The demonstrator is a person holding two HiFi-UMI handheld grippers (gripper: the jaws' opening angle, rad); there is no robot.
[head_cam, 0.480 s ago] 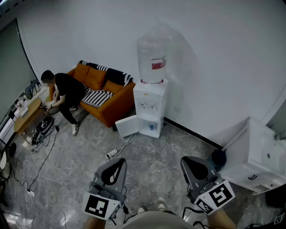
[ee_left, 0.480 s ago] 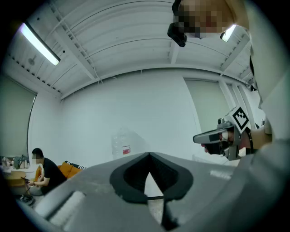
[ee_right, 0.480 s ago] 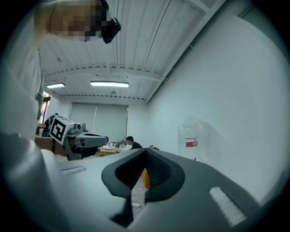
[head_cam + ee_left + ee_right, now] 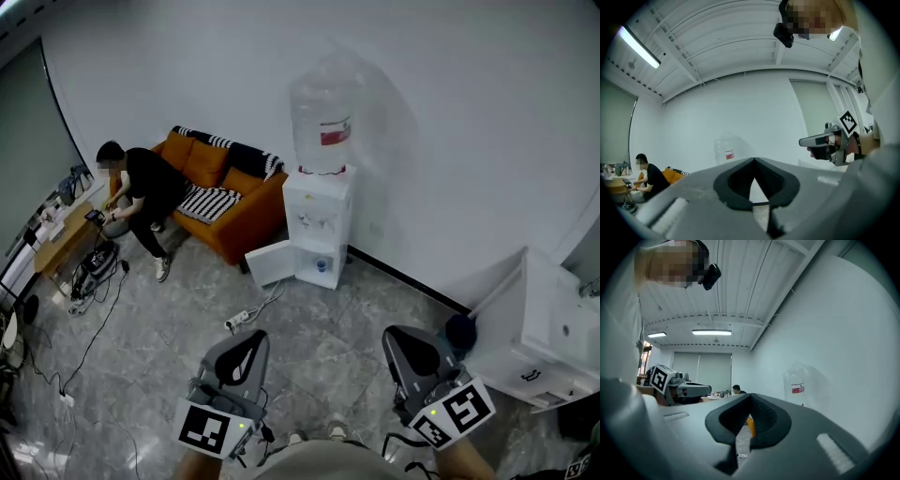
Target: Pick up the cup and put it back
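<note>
No cup shows clearly in any view. A white water dispenser (image 4: 317,225) with a big clear bottle (image 4: 322,117) stands against the far wall. Its lower door (image 4: 270,262) hangs open, and a small blue thing (image 4: 322,265) sits inside, too small to identify. My left gripper (image 4: 251,337) and right gripper (image 4: 401,336) hover low in the head view, well short of the dispenser and pointing level toward it. The left gripper (image 4: 753,160) has its jaw tips together with nothing between them. The right gripper (image 4: 750,396) is likewise shut and empty.
An orange sofa (image 4: 220,192) with striped cushions stands left of the dispenser, and a person (image 4: 141,192) sits on it, bent over a low table (image 4: 61,239). Cables and a power strip (image 4: 234,323) lie on the floor. A white cabinet (image 4: 544,328) is at the right.
The head view has shifted slightly. The seated person has straightened a little. Both grippers stay where they were, still shut.
</note>
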